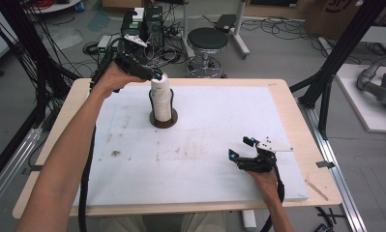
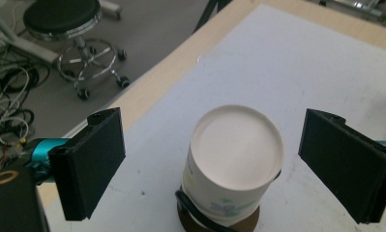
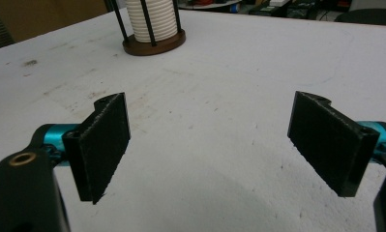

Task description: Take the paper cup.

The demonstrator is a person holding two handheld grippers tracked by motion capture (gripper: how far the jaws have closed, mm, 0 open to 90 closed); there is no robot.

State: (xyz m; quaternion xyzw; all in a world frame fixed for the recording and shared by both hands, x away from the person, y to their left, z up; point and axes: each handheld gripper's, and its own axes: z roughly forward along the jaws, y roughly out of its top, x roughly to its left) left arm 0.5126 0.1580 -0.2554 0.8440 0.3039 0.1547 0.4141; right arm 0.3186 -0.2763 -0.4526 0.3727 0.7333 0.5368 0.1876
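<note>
A stack of white paper cups, upturned with the flat base of the top cup uppermost, stands in a round dark-brown wooden holder with thin black upright rods, on the far-left part of the white board that covers the pale wooden table. In the left gripper view the top cup, printed with a faint blue-green pattern, sits between the two black pads, which stand wide apart and clear of it on both sides. The left gripper hangs at the top of the stack. The right gripper rests near the board's near-right edge, its jaws also apart with nothing between them.

Judgement: the step in hand appears to be taking the top cup. The pads should be centred on the cup wall below the base rim, closed gently to avoid crushing, and lifted straight up between the rods.

The number of cups cannot be made out; the holder's base is cut off in the left gripper view.
</note>
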